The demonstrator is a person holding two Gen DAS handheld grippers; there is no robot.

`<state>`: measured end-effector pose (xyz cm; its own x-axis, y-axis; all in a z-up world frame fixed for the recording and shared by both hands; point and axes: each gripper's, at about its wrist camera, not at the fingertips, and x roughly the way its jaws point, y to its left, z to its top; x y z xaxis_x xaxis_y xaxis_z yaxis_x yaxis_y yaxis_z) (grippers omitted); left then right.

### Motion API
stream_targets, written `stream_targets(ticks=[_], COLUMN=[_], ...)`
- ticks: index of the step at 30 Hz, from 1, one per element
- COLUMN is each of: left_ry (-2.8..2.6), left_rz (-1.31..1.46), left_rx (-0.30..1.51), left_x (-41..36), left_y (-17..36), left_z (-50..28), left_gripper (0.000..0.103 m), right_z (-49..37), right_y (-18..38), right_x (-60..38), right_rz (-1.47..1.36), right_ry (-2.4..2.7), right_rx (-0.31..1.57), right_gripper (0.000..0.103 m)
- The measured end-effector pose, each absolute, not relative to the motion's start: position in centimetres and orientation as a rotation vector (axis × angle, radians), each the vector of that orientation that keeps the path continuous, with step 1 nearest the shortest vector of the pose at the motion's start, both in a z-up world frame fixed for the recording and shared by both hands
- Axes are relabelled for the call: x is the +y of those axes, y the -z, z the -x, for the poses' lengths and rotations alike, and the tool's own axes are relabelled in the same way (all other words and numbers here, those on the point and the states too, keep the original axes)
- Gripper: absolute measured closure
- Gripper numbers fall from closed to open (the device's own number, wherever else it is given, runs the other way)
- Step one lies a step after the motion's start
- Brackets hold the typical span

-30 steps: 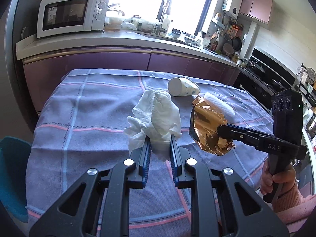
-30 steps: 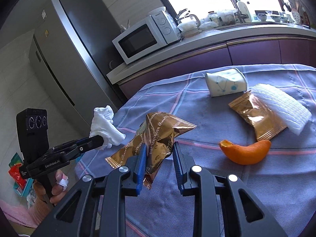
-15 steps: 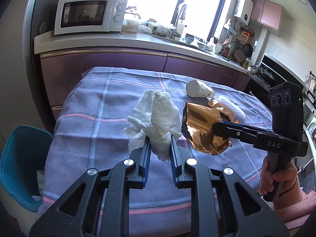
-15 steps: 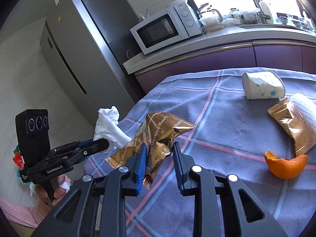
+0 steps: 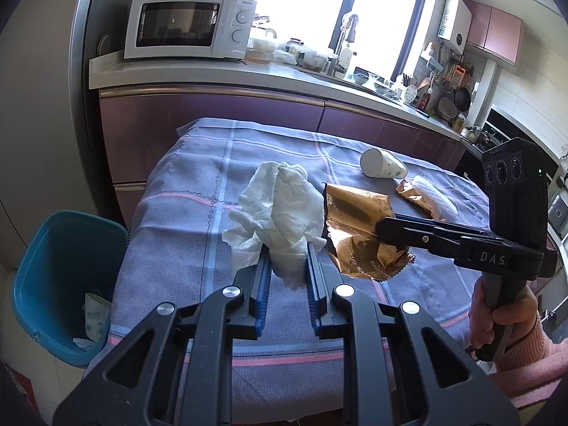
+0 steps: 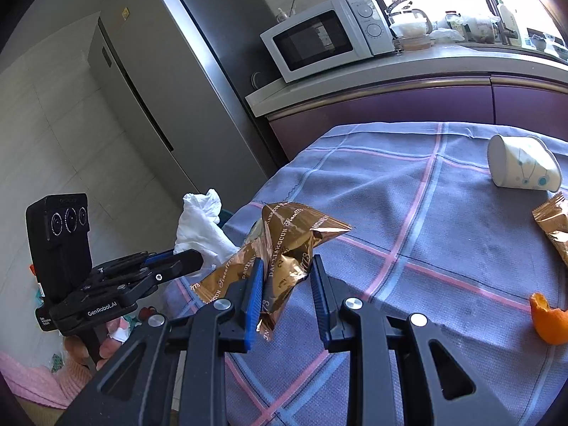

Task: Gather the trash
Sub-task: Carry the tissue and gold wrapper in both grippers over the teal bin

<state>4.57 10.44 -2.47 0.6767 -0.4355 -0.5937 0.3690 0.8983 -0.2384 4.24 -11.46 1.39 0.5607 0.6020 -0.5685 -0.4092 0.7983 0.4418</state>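
My left gripper [image 5: 287,254] is shut on a crumpled white tissue [image 5: 280,213], held above the left part of the table. The same tissue [image 6: 200,225] shows in the right wrist view, past the table's left edge. My right gripper [image 6: 289,264] is shut on a gold snack wrapper [image 6: 284,248]; in the left wrist view that wrapper [image 5: 355,234] hangs just right of the tissue. A blue trash bin [image 5: 53,284] stands on the floor left of the table, with some paper waste inside. On the table lie a tipped paper cup [image 6: 523,168], another gold wrapper [image 6: 553,223] and an orange peel [image 6: 548,321].
The table carries a purple checked cloth [image 5: 198,248]. A white foam net [image 5: 435,197] lies by the second wrapper. Behind are a purple counter with a microwave [image 5: 188,25] and a tall fridge [image 6: 149,81]. A hand in a pink sleeve [image 5: 504,319] holds the right gripper's handle.
Both grippers have moved left with their loads toward the table's left edge. The blue bin has come fully into the left wrist view; the orange peel and cup have slid to the right.
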Motion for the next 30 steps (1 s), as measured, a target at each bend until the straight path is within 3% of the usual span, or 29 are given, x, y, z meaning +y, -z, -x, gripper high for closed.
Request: stream_targets(ticks=[30], left_ry=[0.245], left_rz=[0.173], left_rx=[0.684], left_x=[18.8], left_y=[3.3], left_z=[-3.9], left_gripper=[0.084], right_z=[-7.1], right_y=[-1.5], right_x=[-3.4], right_rz=[-0.158], right_ry=[-0.746], right_rx=[0.797], right_gripper=[0.078])
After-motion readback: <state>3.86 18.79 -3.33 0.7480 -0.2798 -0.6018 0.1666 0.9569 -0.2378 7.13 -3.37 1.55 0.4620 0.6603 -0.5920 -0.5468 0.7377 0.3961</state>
